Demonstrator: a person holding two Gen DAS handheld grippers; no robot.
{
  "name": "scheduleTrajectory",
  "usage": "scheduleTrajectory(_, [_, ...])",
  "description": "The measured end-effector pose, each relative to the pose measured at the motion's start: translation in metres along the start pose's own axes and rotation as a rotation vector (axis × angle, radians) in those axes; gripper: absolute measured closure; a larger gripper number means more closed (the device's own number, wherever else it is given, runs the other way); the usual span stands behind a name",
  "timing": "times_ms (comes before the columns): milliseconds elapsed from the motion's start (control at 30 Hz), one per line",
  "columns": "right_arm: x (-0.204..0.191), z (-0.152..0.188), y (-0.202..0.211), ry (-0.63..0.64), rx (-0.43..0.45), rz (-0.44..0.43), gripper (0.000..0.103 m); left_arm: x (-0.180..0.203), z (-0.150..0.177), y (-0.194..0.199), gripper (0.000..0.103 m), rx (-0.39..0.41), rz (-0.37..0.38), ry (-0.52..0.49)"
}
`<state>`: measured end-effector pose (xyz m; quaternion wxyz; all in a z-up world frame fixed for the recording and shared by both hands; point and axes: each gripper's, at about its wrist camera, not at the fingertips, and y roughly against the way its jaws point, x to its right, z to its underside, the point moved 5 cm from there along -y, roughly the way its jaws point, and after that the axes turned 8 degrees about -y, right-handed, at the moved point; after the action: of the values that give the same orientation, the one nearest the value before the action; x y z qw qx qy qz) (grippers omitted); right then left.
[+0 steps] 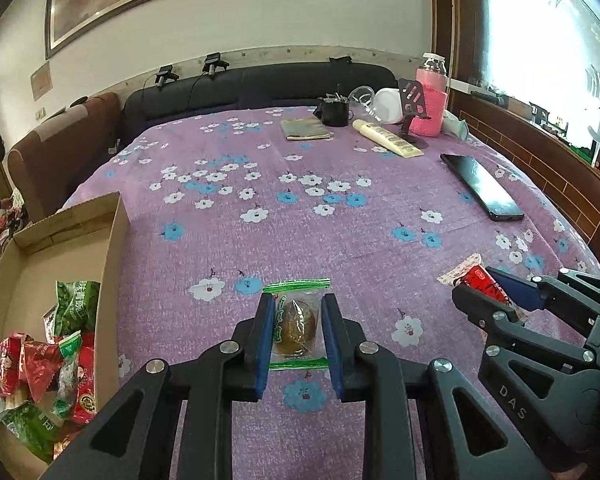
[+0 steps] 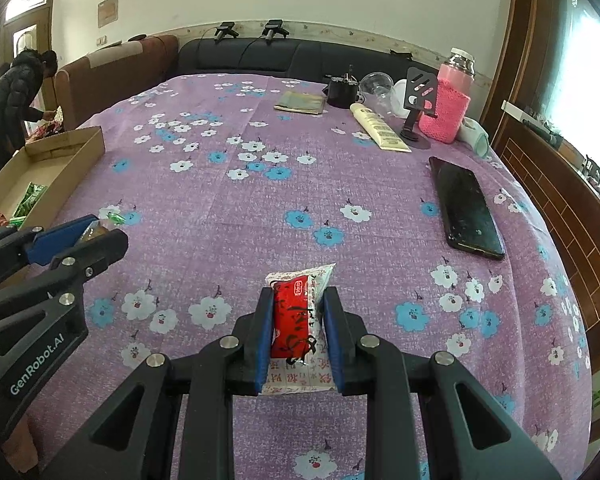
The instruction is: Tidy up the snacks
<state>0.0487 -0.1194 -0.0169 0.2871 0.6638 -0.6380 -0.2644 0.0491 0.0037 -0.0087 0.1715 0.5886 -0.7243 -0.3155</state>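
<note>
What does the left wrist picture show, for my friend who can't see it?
The left gripper pinches a clear, green-edged snack packet above a purple flowered tablecloth. A cardboard box of red and green snacks sits left; the right gripper holds a red packet.

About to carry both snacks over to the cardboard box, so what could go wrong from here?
1. The left gripper holds its green-edged snack only by the slick wrapper; it could slip in transit.
2. The right gripper must cross to the cardboard box on the left, so the two grippers could collide.
3. The near end of the box is already heaped with snack packets; new ones may slide off the pile. The far end looks safer.
</note>
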Motion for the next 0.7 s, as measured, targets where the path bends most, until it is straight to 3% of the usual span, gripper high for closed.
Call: scheduleTrajectory(700, [-0.0008, -0.0002, 0.0054, 0.004, 0.021, 0.000, 0.081, 0.0011, -0.0017, 0.0052, 0.080, 0.027, -0.009, -0.009])
